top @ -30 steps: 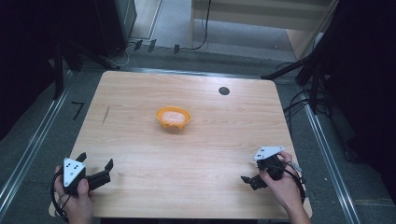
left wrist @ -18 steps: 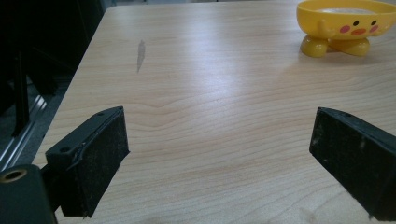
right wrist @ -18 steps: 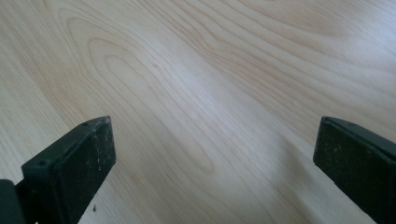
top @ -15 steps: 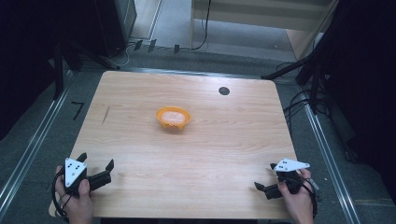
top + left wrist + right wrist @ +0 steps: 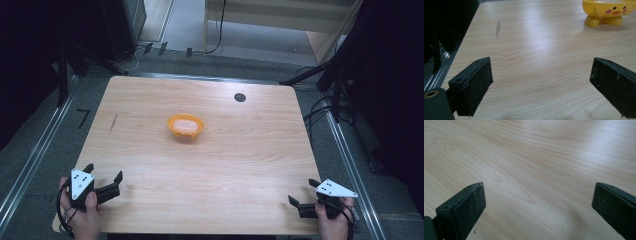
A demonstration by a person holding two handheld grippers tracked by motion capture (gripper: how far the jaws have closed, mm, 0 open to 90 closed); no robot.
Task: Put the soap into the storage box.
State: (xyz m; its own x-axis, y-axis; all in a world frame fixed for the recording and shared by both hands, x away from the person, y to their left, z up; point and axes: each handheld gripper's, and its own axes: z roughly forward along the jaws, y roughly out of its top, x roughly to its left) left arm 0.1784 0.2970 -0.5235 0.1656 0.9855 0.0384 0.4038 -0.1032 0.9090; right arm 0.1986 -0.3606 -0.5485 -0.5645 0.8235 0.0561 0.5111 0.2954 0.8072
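A small orange-yellow bowl stands near the middle of the wooden table; in the left gripper view the bowl has little feet and a duck face on its side. My left gripper rests at the table's front left corner, open, with bare wood between its jaws. My right gripper is at the front right corner, open and low over bare wood. Both are far from the bowl.
A round black cable port sits in the table near its far edge. A dark streak marks the wood at the left. Metal rails run along both sides, with cables on the floor at the right.
My right gripper has drawn back toward the front right corner of the table and lowered. The left gripper and the bowl have stayed put.
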